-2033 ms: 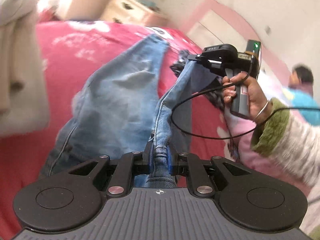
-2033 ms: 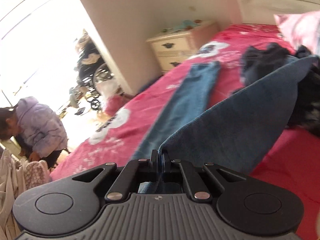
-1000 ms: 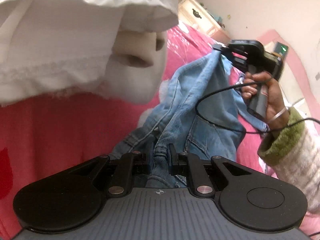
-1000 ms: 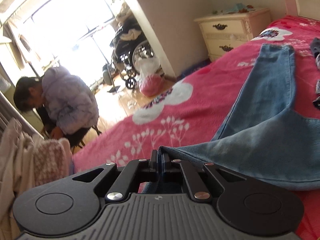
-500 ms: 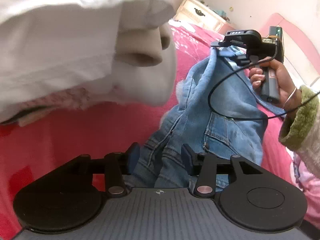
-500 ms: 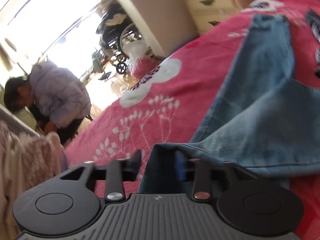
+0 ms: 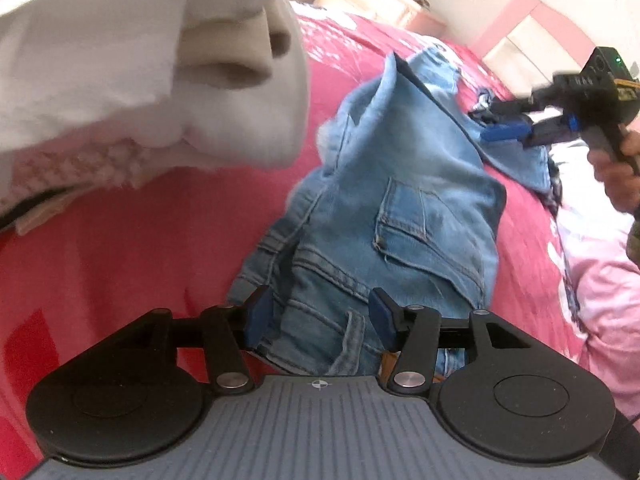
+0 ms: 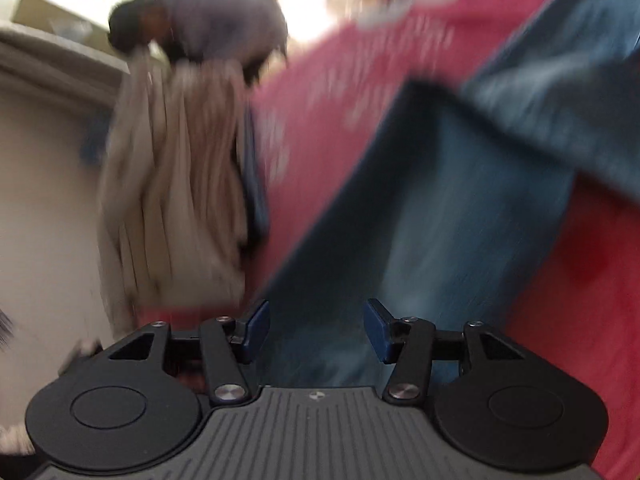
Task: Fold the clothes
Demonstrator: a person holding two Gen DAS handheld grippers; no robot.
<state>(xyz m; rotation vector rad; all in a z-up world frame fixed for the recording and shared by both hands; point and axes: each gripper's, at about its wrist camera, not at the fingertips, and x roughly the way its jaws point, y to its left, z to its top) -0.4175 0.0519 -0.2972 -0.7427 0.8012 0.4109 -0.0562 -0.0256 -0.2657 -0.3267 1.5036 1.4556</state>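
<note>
Jeans lie folded on red blanket – white clothes hang just beside

Black two-finger left gripper with blue pads — jaws spread wide. Matching black right gripper likewise agape, gripped by a bare hand — sleeve barely visible.

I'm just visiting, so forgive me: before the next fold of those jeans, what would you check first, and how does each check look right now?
1. Left gripper released: ok, jaws spread, waistband between them ungripped.
2. Right gripper released: ok, open in both views.
3. Jeans lying flat: not ok, bunched, one corner sticking up.
4. Room on the pink bedspread: not ok, a white clothes pile sits close beside the jeans.
5. Right camera view sharp: not ok, blurred.
6. Leg ends aligned: cannot tell.
</note>
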